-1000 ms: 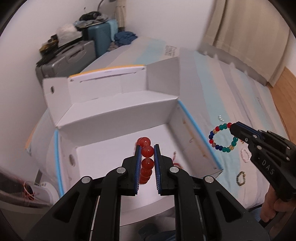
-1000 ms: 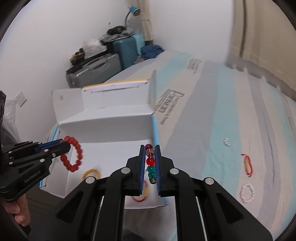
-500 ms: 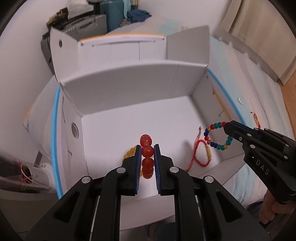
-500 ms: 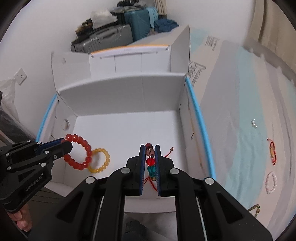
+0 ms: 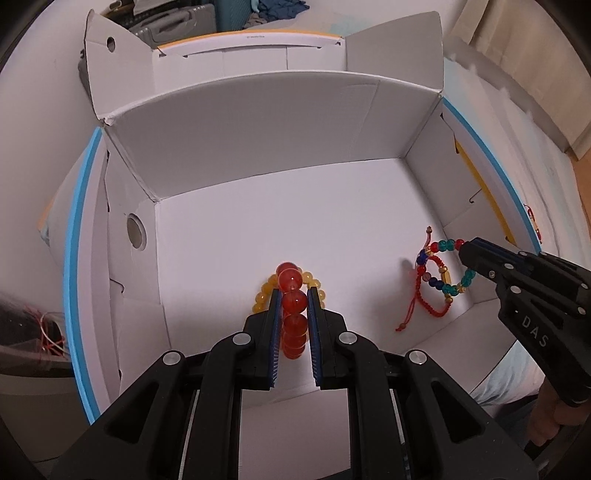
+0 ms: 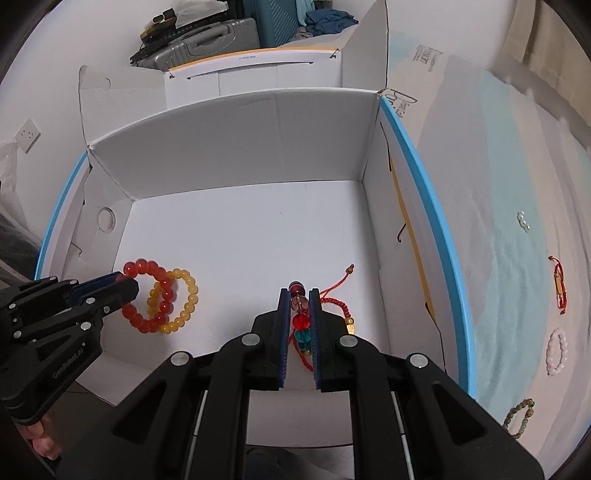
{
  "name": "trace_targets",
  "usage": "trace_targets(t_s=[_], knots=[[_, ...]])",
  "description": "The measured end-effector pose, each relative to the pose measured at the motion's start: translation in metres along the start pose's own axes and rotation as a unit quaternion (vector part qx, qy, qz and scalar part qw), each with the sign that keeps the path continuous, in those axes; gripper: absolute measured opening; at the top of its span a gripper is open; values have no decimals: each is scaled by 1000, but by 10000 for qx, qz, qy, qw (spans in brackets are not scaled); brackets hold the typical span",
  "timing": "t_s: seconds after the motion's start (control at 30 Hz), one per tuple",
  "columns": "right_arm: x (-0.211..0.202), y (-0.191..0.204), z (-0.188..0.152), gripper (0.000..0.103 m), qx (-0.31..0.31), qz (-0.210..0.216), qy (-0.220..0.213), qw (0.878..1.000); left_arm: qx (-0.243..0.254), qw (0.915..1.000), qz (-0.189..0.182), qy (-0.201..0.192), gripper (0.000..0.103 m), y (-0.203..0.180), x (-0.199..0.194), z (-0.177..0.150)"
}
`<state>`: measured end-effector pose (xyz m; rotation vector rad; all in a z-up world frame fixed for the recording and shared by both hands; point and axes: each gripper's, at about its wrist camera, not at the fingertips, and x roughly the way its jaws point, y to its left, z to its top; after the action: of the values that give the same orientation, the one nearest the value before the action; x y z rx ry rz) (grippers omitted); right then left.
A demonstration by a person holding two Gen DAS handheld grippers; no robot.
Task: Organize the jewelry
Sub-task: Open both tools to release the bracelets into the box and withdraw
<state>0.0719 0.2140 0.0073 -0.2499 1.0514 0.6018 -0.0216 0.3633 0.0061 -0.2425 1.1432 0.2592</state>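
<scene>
An open white cardboard box (image 5: 280,155) (image 6: 236,147) fills both views. My left gripper (image 5: 292,295) is shut on a red bead bracelet (image 5: 291,291) (image 6: 147,299), held low inside the box over a yellow bead bracelet (image 5: 264,291) (image 6: 184,299) that lies on the box floor. My right gripper (image 6: 299,295) is shut on a multicoloured bead bracelet (image 6: 300,321) (image 5: 448,266), held inside the box above a red cord bracelet (image 5: 424,299) (image 6: 336,302) on the floor. Each gripper shows in the other's view, the right (image 5: 469,249) and the left (image 6: 125,284).
On the striped bed cover right of the box lie a red cord bracelet (image 6: 559,284), a pale pink bead bracelet (image 6: 556,350), a green-brown bead bracelet (image 6: 519,417) and small silver pieces (image 6: 522,220). Suitcases (image 6: 207,33) stand behind the box by the wall.
Both grippers have moved forward and down into the box, each still holding its bracelet. The right gripper came from over the bed to over the box floor.
</scene>
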Motion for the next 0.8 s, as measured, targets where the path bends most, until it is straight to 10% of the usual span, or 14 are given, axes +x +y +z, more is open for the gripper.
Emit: trace_targets(t_s=[0.2,0.33,0.47,0.8], knots=[[-9,0,3,19,42,-2,-105,9999,80,9995,290,-106,15,-3,-7,0],[-25,-2,3,40,71,33,-317,9995,74,9992,319,-246,49,-6,-18,0],[-48,-11,3,74,209,38,-615,9979,73,9987,328,-385,61,-9,-30,1],[-97,-49,-3,94,529,-166,-1135,9920,212,9962,355,-767,94,-36,-61,4]])
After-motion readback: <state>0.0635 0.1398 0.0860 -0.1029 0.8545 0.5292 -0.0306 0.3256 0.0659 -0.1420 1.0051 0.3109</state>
